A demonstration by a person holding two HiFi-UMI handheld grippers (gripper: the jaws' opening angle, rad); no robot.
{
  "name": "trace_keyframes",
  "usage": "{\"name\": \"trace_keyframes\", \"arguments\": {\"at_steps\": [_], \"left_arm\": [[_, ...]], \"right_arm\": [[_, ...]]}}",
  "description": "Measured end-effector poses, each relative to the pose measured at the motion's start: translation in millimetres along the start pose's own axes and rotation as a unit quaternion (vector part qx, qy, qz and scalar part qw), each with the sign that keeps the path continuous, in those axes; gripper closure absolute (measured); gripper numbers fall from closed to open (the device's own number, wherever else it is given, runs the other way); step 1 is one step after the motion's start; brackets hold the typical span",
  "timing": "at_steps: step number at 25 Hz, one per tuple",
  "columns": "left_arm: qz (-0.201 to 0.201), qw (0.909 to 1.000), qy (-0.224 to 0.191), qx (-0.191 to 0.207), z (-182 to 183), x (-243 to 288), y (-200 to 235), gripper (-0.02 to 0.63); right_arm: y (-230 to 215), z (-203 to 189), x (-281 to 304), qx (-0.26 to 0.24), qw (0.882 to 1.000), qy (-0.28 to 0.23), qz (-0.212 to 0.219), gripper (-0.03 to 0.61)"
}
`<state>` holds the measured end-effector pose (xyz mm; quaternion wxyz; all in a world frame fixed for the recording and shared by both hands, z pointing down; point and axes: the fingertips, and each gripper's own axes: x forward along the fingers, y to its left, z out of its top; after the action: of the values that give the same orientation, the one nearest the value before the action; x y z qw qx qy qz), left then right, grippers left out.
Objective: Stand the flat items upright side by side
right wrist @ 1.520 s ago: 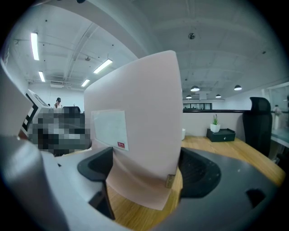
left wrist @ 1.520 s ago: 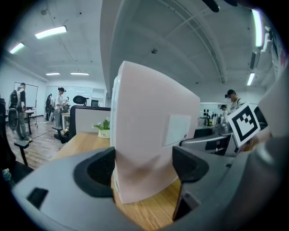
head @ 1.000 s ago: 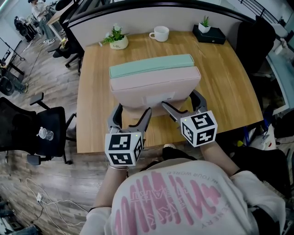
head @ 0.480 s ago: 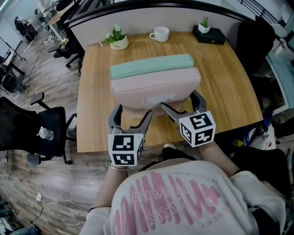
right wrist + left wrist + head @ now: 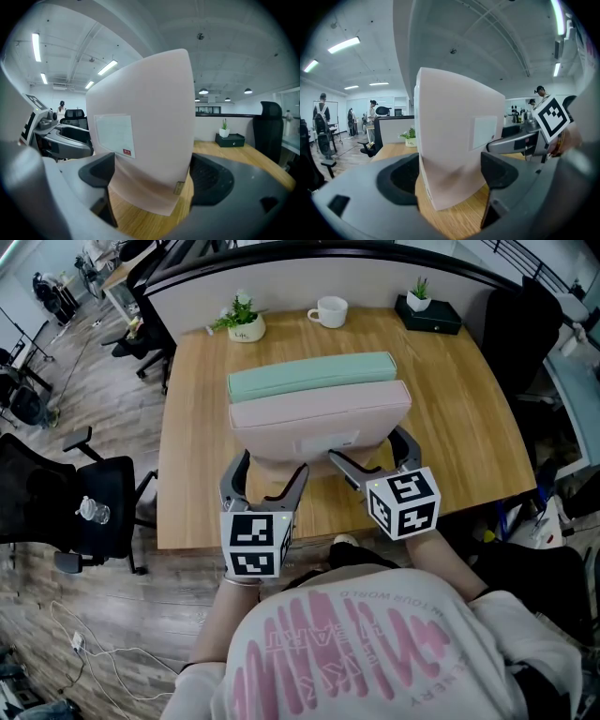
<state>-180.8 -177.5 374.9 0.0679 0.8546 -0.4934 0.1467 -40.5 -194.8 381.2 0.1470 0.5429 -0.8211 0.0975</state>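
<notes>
Now, on an office's wooden desk (image 5: pixel 187 427), left hand-held gripper (image 5: pixel 270 468) and just-opening right hand-held gripper (image 5: pixel 367 448) loose around upright pink item (image 5: pixel 319 415).

On little white round plant pot (image 5: pixel 247 331) at far left corner of wooden table (image 5: pixel 469 399): tiny dark word, maybe "Life". On white shirt (image 5: pixel 356 652): big pink letters, upside down, unreadable. White paper label (image 5: pixel 115 136) on flat pink cushion (image 5: pixel 154 112): too blurry.
</notes>
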Motion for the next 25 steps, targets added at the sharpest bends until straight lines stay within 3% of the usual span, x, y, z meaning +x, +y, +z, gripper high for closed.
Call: {"name": "trace_keyframes", "arguments": {"at_steps": [25], "left_arm": [[0.021,0.9995,-0.021,-0.007,14.3,-18.7,6.1,0.196]], "right_arm": [[-1.0,6.0,-15.7,0.017,1.0,-0.01,-0.001,0.087]]}}
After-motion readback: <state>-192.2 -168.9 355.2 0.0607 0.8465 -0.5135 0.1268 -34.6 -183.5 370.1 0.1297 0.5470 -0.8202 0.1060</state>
